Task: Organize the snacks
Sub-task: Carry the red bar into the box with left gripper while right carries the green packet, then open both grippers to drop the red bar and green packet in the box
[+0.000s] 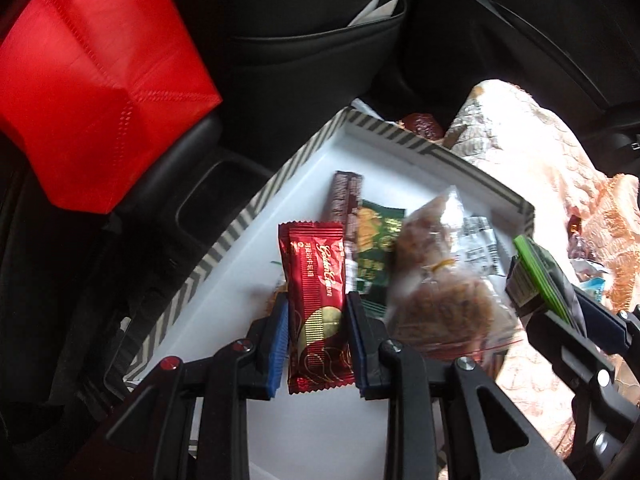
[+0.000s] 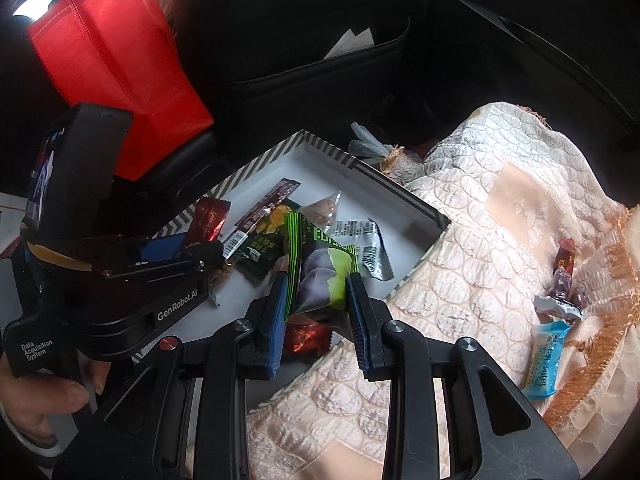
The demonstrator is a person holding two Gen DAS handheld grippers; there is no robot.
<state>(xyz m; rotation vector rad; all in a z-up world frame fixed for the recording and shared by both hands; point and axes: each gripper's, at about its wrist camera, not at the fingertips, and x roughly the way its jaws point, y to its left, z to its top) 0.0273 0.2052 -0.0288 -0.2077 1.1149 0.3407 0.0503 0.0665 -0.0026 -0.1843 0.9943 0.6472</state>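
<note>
With the left gripper [image 1: 316, 316] clamping a red foil wafer bar [image 1: 316, 300] and the right gripper [image 2: 316, 300] a green-and-purple snack pouch [image 2: 320, 276] above the white striped-rim tray [image 1: 224, 240], these 2 slippery wrappers could slide free and miss it.

My tongs [image 2: 316, 304] are black plastic with blue ribbed pads [image 2: 277, 312], red and silver screws, and white "GenRobot.AI" lettering.

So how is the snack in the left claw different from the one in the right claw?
The left claw pinches a flat, dark red bar with gold lettering. The right claw pinches a puffier green and purple packet. Both hang over the white tray, clamped between blue pads.
</note>
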